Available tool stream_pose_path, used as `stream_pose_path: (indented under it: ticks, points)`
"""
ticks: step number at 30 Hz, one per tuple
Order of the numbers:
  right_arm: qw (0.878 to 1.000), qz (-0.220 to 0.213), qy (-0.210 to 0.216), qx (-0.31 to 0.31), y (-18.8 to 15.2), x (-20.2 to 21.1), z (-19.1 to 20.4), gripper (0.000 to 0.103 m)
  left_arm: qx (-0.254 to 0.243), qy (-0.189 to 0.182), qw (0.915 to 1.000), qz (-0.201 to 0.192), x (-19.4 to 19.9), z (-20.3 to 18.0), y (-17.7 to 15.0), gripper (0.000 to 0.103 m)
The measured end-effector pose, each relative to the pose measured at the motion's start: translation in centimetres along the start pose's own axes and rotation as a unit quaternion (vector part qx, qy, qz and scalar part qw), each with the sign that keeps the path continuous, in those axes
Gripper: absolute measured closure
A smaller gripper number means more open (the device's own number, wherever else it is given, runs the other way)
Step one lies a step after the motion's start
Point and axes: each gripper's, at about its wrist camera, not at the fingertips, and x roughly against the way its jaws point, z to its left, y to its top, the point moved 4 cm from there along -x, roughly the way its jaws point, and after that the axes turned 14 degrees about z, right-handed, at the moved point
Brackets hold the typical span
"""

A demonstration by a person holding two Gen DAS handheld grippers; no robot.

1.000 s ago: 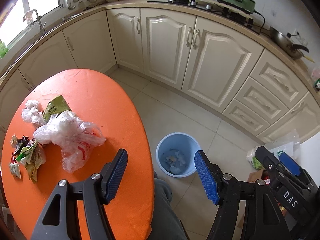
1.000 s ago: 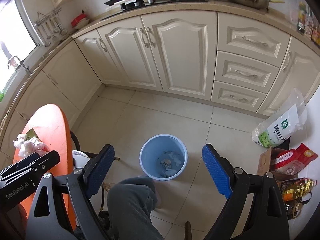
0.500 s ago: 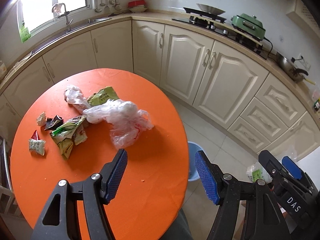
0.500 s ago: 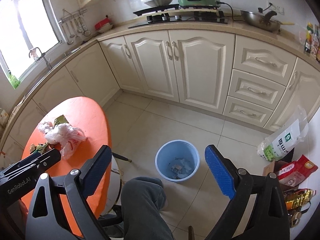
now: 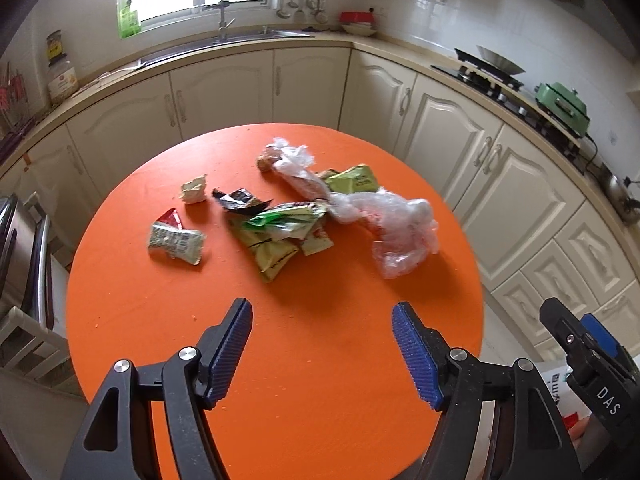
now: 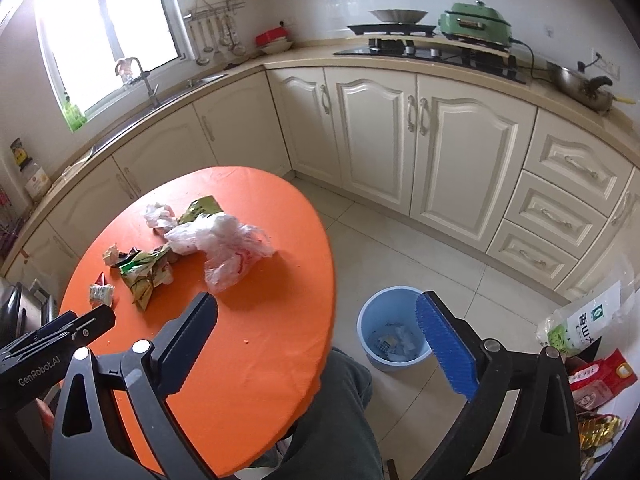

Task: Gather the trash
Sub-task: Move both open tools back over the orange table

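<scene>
Both grippers have swung away from the blue bin (image 6: 394, 330) on the floor and now face the round orange table (image 5: 280, 360), which a second ago sat at the frames' left edge. Trash lies in a cluster on the far half of the surface: a crumpled clear plastic bag (image 5: 394, 226) toward the right edge, green snack wrappers (image 5: 280, 232) at the middle, a small folded packet (image 5: 174, 240) toward the left edge. The left gripper (image 5: 322, 352) hovers over the near half, its jaws moderately wide, opening, with nothing between them. The right gripper (image 6: 316, 340) straddles the table's right edge, its jaws very wide, opening, empty. A person's knee (image 6: 340, 400) shows below the near edge.
</scene>
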Motion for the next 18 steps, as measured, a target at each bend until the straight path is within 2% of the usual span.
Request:
stream_pose_path:
  ticks: [3,9,17,18]
  points:
    - [1.0,0.014,0.005,0.02,0.3,-1.2,2.2,0.002,0.029,0.004,0.9996,0.004,0.2,2.6,-0.2,0.035]
    - [0.997,0.042,-0.014,0.059,1.0,-4.2,6.2,0.001,0.087,0.003,0.996,0.02,-0.4,7.3,0.6,0.034]
    - [0.992,0.075,-0.037,0.094,3.0,-8.8,9.8,0.001,0.139,0.002,0.9892,0.047,-3.3,12.0,2.9,0.032]
    - [0.991,0.081,-0.041,0.095,3.4,-9.6,10.1,0.001,0.147,0.013,0.9879,0.046,-3.9,12.6,3.4,0.032]
